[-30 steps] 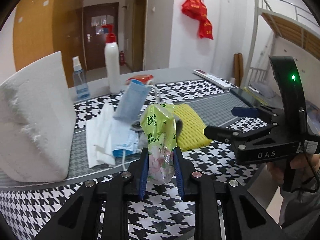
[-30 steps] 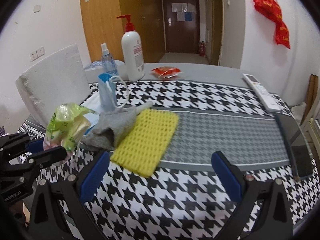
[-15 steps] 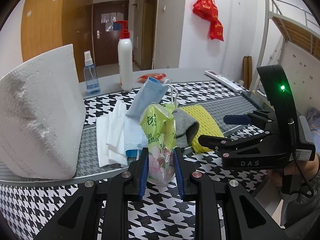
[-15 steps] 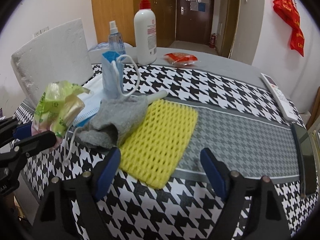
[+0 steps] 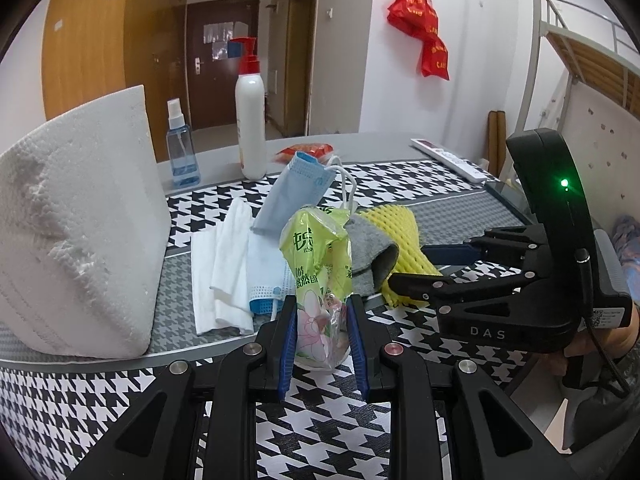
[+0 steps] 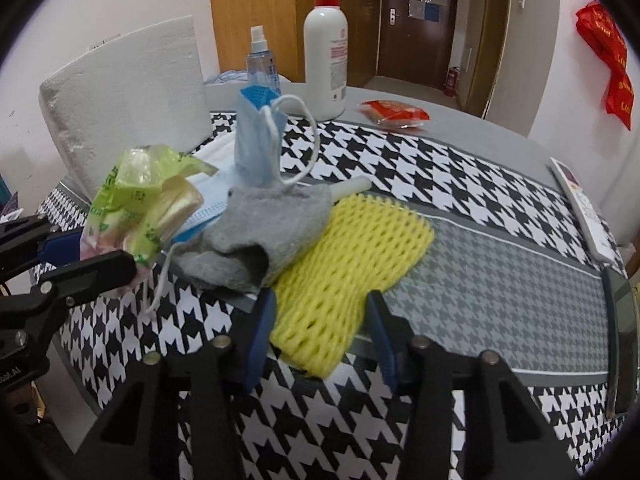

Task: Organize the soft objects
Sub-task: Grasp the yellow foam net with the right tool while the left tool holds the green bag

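Observation:
My left gripper [image 5: 322, 320] is shut on a green tissue packet [image 5: 316, 256] and holds it upright above the table's near edge. It shows at the left of the right wrist view too, the left gripper [image 6: 96, 250] with the packet [image 6: 140, 196]. My right gripper [image 6: 320, 320] is closing on the near end of a yellow foam net [image 6: 360, 252], and its pads touch the net's sides. The net [image 5: 404, 232] bunches upward by the right gripper [image 5: 412, 266]. A grey sock [image 6: 268, 224] lies on the net's left part. Behind it a blue face mask [image 6: 256, 144] stands up.
A big white foam block [image 5: 72, 240] stands at the left, with folded white tissues [image 5: 224, 264] beside it. At the back are a pump bottle [image 6: 325, 60], a spray bottle [image 6: 262, 64] and a red packet [image 6: 394, 112]. A remote [image 6: 584, 208] and a phone [image 6: 622, 320] lie at the right edge.
The right gripper's jaws have narrowed from wide apart onto the yellow net's near end as it moved in and down. The net now bunches up. The left gripper held still with the packet.

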A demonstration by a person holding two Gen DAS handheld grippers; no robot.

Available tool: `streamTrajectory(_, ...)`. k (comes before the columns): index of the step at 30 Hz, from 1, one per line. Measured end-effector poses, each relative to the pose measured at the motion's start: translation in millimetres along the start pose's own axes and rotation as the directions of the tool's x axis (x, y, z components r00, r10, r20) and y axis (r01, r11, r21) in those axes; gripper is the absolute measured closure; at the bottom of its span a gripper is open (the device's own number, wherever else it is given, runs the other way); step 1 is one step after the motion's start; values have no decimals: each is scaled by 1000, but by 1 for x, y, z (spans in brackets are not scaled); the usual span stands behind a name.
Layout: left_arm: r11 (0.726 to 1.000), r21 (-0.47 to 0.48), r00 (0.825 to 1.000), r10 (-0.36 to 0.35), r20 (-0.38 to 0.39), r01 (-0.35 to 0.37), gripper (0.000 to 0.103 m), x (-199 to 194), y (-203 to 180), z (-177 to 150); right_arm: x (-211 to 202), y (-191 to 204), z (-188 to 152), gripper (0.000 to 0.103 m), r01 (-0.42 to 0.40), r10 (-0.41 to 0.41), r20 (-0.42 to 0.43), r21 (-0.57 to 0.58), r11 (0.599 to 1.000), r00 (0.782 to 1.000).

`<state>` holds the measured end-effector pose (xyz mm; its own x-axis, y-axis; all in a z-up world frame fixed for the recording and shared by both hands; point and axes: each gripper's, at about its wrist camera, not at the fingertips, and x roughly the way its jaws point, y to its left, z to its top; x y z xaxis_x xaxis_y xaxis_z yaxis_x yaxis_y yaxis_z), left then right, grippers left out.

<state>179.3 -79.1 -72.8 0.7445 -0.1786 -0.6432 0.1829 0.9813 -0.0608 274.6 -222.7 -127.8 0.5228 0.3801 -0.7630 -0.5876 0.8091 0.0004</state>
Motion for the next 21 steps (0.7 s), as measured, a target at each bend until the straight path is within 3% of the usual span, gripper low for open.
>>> streamTrajectory(6, 1000, 0, 1000, 3, 13, -3, 77, -5, -1, 1, -2, 0, -2, 74, -44, 44, 1, 30, 999, 999)
streamTrajectory(12, 1000, 6, 999, 4, 32, -4, 77, -14, -3, 3, -21, -13, -8, 80, -22, 21, 23, 63, 998, 1000)
streamTrajectory(21, 1000, 15, 997, 21, 77, -22, 77, -32, -4, 7, -72, -25, -15, 81, -7, -7, 138, 102, 995, 990)
